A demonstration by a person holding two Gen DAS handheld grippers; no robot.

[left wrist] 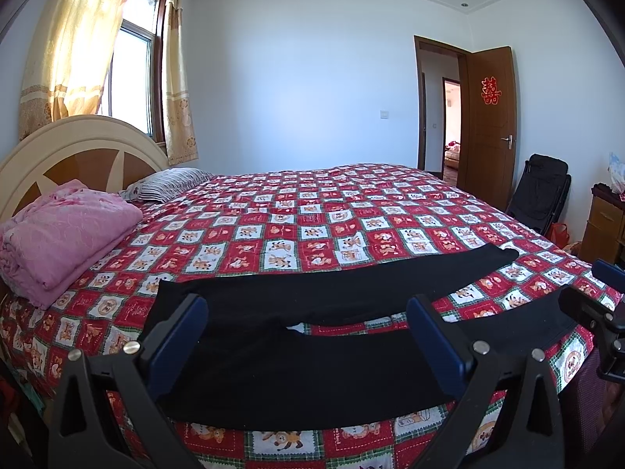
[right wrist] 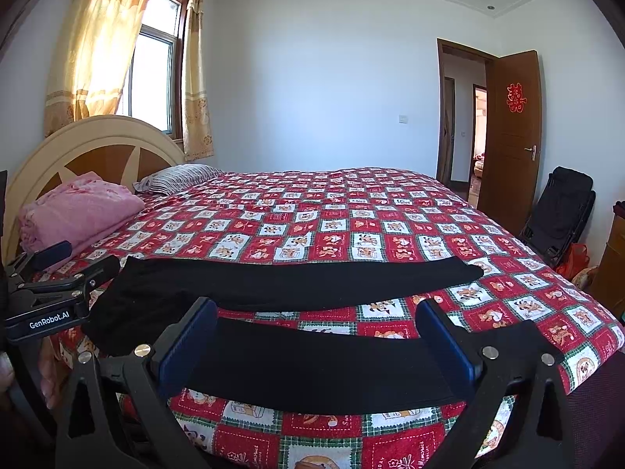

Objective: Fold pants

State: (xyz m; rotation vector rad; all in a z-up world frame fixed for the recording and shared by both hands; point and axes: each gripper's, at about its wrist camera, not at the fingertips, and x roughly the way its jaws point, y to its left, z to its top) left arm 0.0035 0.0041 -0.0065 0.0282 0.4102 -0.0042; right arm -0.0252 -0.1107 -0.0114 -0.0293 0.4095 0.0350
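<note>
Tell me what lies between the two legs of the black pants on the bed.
Only bare bedspread: a strip of the red-and-white checked cover shows between the far leg and the near leg of the pants, clearest in the right wrist view.

From my left wrist feed, the right gripper is cut off by the frame's right edge, so I can't read its jaws there. My own fingers cover parts of the black pants. The red emblem on the door is too small to read.
</note>
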